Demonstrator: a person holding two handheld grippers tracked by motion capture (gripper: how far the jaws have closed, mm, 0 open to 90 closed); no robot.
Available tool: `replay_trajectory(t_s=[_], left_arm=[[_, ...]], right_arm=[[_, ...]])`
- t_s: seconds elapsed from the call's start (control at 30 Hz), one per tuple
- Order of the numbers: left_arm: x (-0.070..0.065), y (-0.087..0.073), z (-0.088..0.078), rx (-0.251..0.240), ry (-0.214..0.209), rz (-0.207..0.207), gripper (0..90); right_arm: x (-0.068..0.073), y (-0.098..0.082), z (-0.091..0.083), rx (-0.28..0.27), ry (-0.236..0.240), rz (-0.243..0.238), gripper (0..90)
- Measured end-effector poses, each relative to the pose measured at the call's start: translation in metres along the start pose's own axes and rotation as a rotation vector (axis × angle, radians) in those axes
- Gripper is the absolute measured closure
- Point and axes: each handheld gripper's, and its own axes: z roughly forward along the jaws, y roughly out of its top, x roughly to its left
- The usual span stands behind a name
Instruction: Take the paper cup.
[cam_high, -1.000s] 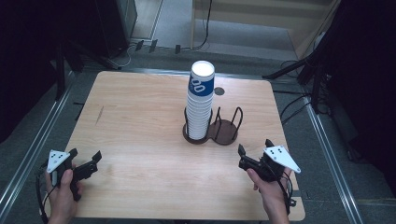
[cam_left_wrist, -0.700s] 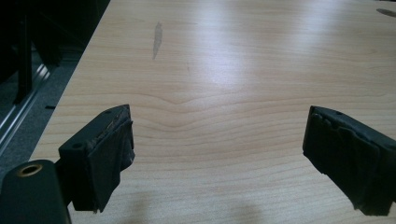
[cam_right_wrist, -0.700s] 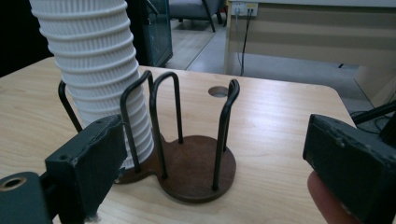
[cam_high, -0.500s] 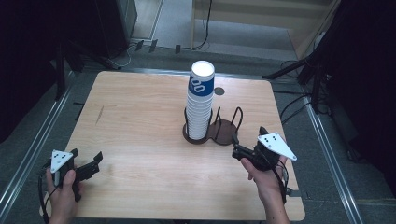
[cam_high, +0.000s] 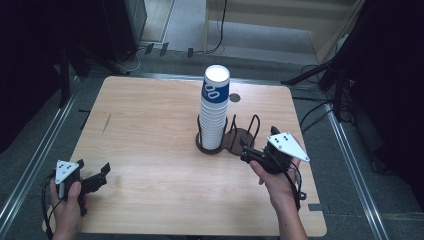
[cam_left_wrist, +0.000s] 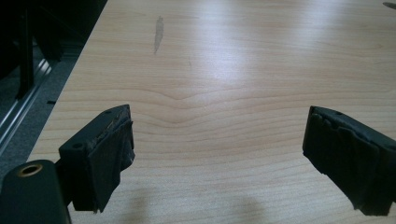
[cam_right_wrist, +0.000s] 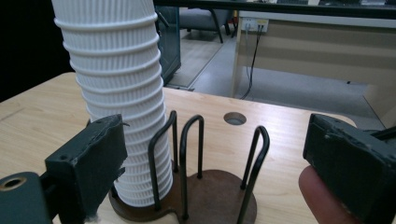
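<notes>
The right gripper (cam_high: 248, 148) has moved up close to the cup stack (cam_high: 214, 112), jaws open and empty. The left gripper (cam_high: 102, 172) waits far from the cup stack, open too.

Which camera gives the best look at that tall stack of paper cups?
The high view: it shows the whole stack of cups, from its blue-printed top cup down to the dark wire holder on the table. The right gripper view shows the ribbed lower part up close, its top cut off. The left gripper view looks across bare wood.
</notes>
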Motion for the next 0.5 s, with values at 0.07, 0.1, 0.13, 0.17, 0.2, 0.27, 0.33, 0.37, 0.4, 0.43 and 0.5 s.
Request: replay_trajectory(t_s=[0.07, 0.1, 0.13, 0.17, 0.2, 0.27, 0.33, 0.37, 0.4, 0.43, 0.5], left_arm=[[-0.001, 0.000, 0.000, 0.006, -0.001, 0.003, 9.5], [-0.001, 0.000, 0.000, 0.006, 0.000, 0.008, 9.5], [-0.001, 0.000, 0.000, 0.006, 0.000, 0.008, 9.5], [-0.001, 0.000, 0.000, 0.006, 0.001, 0.013, 9.5], [-0.001, 0.000, 0.000, 0.006, 0.001, 0.013, 9.5], [-0.001, 0.000, 0.000, 0.006, 0.002, 0.014, 9.5], [-0.001, 0.000, 0.000, 0.006, 0.002, 0.012, 9.5], [-0.001, 0.000, 0.000, 0.006, 0.002, 0.012, 9.5], [-0.001, 0.000, 0.000, 0.006, 0.002, 0.012, 9.5], [-0.001, 0.000, 0.000, 0.012, 0.001, 0.014, 9.5], [-0.001, 0.001, 0.001, 0.010, 0.002, 0.012, 9.5]], right_arm=[[0.003, 0.005, 0.002, -0.009, 0.008, -0.001, 5.9], [0.004, 0.007, 0.003, -0.012, 0.010, -0.001, 5.9], [0.004, 0.007, 0.003, -0.012, 0.010, -0.001, 5.9], [0.006, 0.010, 0.004, -0.015, 0.013, 0.003, 5.9], [0.006, 0.010, 0.004, -0.015, 0.013, 0.003, 5.9], [0.009, 0.014, 0.007, -0.020, 0.019, 0.006, 5.9], [0.011, 0.016, 0.009, -0.023, 0.022, 0.009, 5.9], [0.012, 0.017, 0.010, -0.026, 0.027, 0.008, 5.9], [0.013, 0.018, 0.011, -0.029, 0.031, 0.008, 5.9], [0.015, 0.019, 0.012, -0.026, 0.035, 0.008, 5.9], [0.017, 0.023, 0.014, -0.029, 0.038, 0.004, 5.9]])
